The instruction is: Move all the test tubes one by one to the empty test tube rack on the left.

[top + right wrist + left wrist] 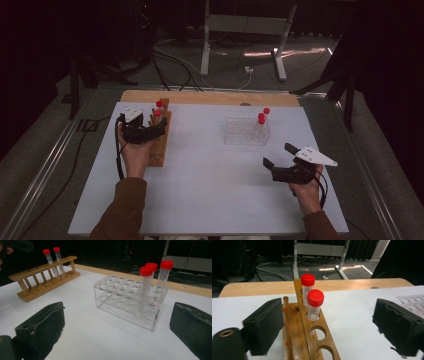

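Note:
A wooden rack point(159, 150) stands at the table's left with two red-capped tubes point(158, 111) upright in its far holes. My left gripper point(161, 125) hovers at this rack, open. In the left gripper view its jaws straddle the rack point(322, 340) wide apart, the nearer tube point(315, 305) and farther tube point(307, 287) ahead, untouched. A clear plastic rack point(245, 132) at centre right holds three red-capped tubes point(145, 282) at its right end. My right gripper point(279, 155) rests open near the table's right, its jaws point(117, 327) empty, facing the clear rack point(120, 295).
A white sheet point(210, 190) covers the table, with a strip of wooden board point(210, 97) showing along the far edge. Beyond it lie floor cables point(170, 65) and a desk's metal legs point(205, 45). The clear rack's left holes hold nothing.

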{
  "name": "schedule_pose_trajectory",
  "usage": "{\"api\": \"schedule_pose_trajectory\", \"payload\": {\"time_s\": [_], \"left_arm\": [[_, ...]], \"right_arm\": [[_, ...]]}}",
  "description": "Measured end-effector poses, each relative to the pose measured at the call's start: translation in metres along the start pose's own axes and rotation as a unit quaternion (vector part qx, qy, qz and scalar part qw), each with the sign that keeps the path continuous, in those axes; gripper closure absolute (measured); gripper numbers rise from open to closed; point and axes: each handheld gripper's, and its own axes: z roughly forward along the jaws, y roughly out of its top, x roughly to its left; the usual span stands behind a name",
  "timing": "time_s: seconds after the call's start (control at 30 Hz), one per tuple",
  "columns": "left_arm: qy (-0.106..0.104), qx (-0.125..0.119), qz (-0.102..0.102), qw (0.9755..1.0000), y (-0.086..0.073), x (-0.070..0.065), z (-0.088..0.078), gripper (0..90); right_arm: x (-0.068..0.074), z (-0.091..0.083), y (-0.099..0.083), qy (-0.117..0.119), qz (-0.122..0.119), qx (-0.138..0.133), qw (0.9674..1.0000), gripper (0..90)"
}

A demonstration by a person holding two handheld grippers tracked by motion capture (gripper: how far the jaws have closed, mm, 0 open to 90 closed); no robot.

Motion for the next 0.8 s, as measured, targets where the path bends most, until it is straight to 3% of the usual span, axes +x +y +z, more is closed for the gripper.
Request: {"api": "schedule_pose_trajectory", "payload": {"time_s": [0.2, 0.3, 0.63, 0.8], "left_arm": [[-0.018, -0.011, 0.003, 0.9998, 0.000, -0.002, -0.018, 1.3], [-0.032, -0.023, 0.000, 0.9992, -0.003, -0.001, -0.027, 0.6], [-0.050, -0.047, 0.010, 0.9976, -0.019, -0.001, -0.059, 0.5], [-0.049, -0.045, 0.037, 0.9971, -0.033, -0.007, -0.075, 0.5]], "right_arm": [[0.001, 0.001, 0.000, 0.000, -0.001, 0.000, 1.0000, 0.0], [0.001, 0.001, 0.000, 0.000, -0.001, -0.001, 1.0000, 0.0], [-0.001, 0.000, -0.001, -0.004, 0.003, -0.006, 1.0000, 0.0], [-0.001, 0.000, -0.001, -0.005, 0.005, -0.007, 0.9999, 0.0]]}}
